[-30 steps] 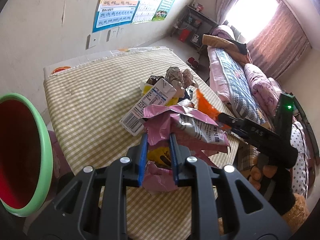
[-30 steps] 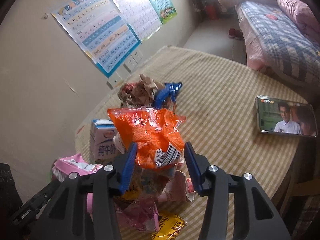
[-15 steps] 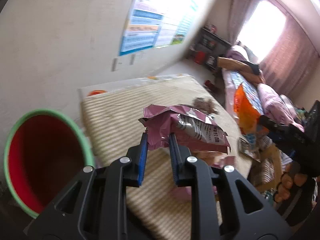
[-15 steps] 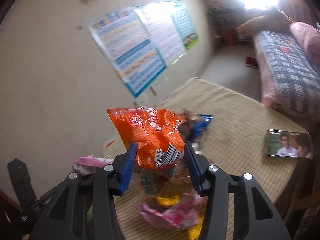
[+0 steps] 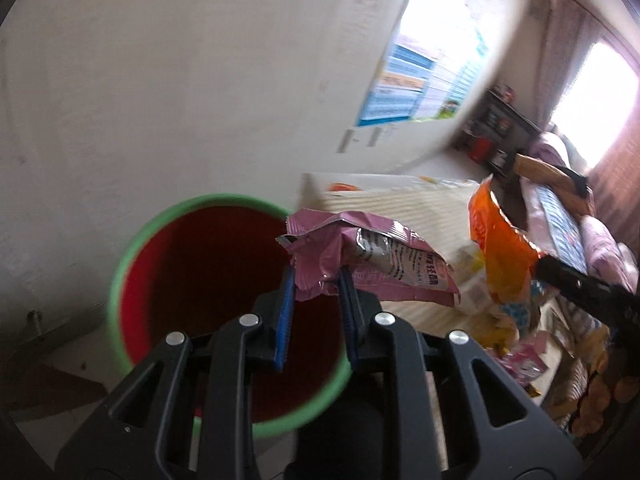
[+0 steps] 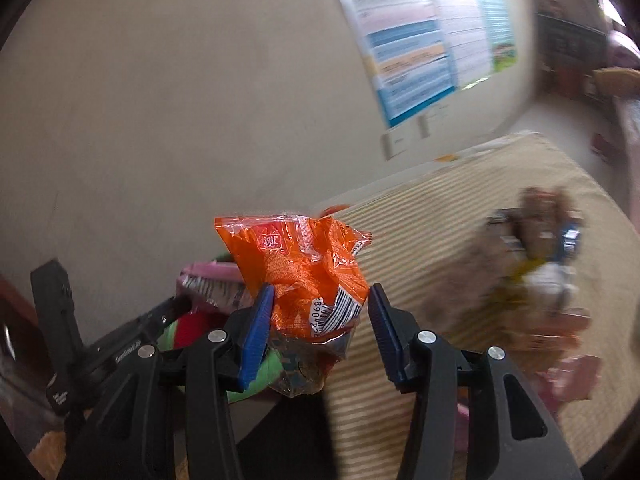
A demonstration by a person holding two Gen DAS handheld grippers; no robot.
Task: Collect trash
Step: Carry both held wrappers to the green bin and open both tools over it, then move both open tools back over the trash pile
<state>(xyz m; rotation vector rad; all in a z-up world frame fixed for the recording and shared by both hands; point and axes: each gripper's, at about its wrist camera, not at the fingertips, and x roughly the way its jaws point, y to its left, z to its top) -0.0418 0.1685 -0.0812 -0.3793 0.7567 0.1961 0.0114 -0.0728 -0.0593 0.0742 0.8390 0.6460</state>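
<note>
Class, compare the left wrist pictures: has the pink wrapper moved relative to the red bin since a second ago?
Yes. The pink wrapper, earlier over the table, now hangs at the red bin, overlapping its green rim.

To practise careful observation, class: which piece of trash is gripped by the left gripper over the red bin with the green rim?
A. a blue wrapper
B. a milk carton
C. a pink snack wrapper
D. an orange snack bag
C: the left gripper is closed on the pink snack wrapper, in front of the red bin; the orange snack bag sits in the right gripper.
</note>
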